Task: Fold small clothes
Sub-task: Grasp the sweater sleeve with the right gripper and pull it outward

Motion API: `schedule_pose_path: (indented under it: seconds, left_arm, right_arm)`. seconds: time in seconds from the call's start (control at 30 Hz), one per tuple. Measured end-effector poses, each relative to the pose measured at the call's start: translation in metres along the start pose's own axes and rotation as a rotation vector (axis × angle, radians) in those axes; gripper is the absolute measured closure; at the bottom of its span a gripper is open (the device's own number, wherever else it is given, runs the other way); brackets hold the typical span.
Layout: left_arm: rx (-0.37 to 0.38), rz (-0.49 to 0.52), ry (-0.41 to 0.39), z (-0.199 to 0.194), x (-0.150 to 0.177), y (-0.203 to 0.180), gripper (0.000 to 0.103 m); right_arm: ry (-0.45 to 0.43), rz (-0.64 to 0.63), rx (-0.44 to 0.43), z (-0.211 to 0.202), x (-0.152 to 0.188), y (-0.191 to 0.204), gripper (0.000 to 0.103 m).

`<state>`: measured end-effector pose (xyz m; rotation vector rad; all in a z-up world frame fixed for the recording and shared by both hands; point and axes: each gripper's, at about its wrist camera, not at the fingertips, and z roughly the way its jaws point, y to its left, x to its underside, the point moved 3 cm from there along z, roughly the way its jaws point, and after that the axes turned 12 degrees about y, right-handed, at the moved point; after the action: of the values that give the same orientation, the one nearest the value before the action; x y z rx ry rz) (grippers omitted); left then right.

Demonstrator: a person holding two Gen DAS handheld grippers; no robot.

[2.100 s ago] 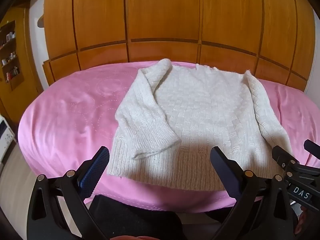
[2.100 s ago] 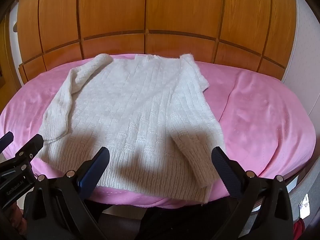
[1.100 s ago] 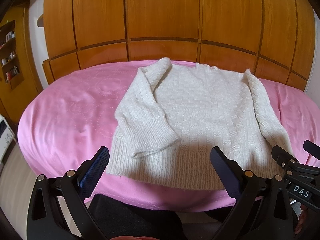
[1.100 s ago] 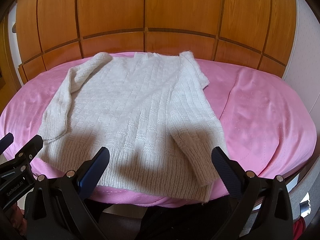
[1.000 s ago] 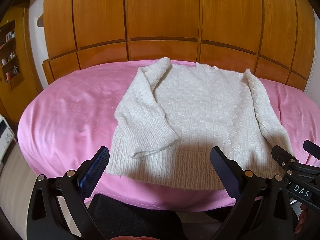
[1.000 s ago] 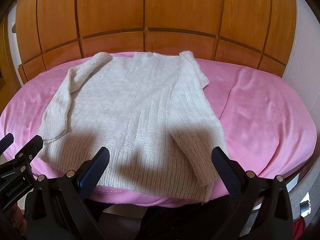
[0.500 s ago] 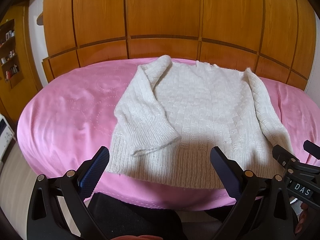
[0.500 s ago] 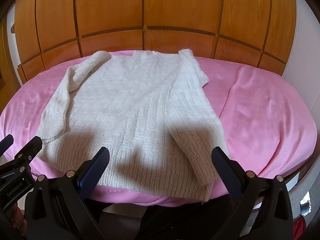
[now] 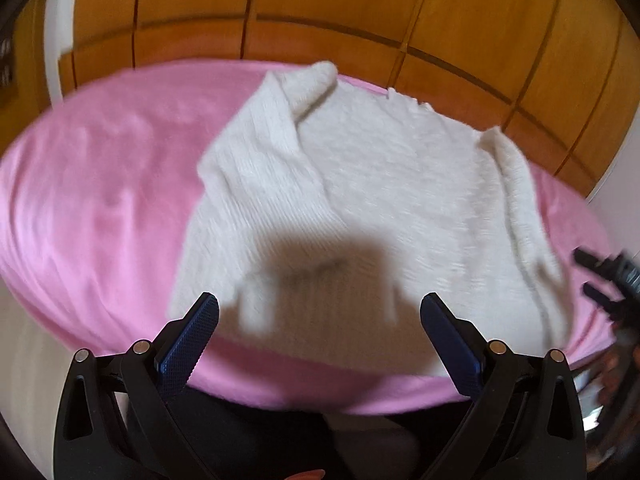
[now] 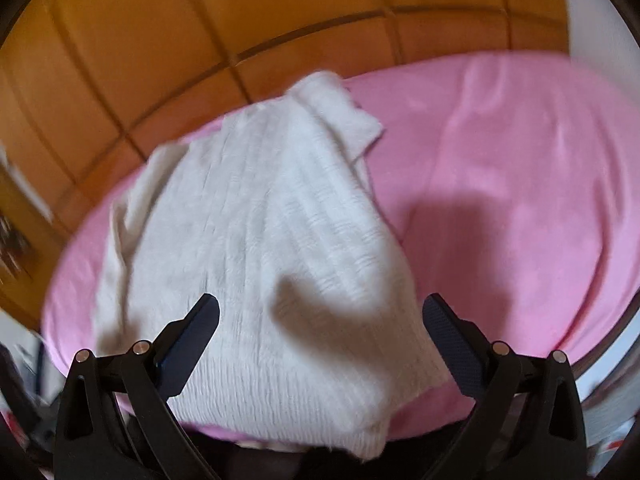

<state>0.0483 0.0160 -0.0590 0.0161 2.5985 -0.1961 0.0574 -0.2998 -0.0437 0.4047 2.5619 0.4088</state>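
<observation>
Across the pink bed cover (image 9: pixel 100 208) a white knitted sweater (image 9: pixel 384 200) lies spread flat, its neck end toward the wooden panelled wall (image 9: pixel 360 8) and its ribbed hem at the near edge of the bed. Both sleeves are folded inward over the body: in the left wrist view one sleeve (image 9: pixel 260 184) runs down the left side of the garment, and the other sleeve (image 9: pixel 520 216) lies along its right side. The left tongs (image 9: pixel 319 334) hang above the hem with their two blue-padded fingers (image 9: pixel 188 340) spread wide and nothing between them; a dark shadow falls on the knit just ahead of them. At the right edge of that same view, part of the right tongs shows as a blurred black shape beside the sweater's right sleeve. From the right wrist view, the sweater (image 10: pixel 260 248) fills the left half of the bed cover (image 10: pixel 520 200), and its near hem hangs slightly over the bed edge. The right tongs (image 10: pixel 320 334) are also spread wide and empty, poised over the lower right part of the garment, with the folded sleeve cuff lying between and below their fingers (image 10: pixel 448 340). Both views are smeared by motion blur, so the knit pattern cannot be made out.
</observation>
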Motion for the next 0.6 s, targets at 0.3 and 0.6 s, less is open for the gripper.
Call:
schedule_pose_path:
  seconds: [0.3,0.6]
  left_arm:
    - [-0.024,0.071,0.033,0.023,-0.010,0.003,0.003]
    - [-0.098,0.131,0.052,0.056,-0.016,0.003,0.003]
  right_arm:
    - [0.124,-0.071,0.084,0.034,-0.001,-0.031,0.023]
    - [0.070,-0.375,0.130,0.005,0.027,-0.018,0.090]
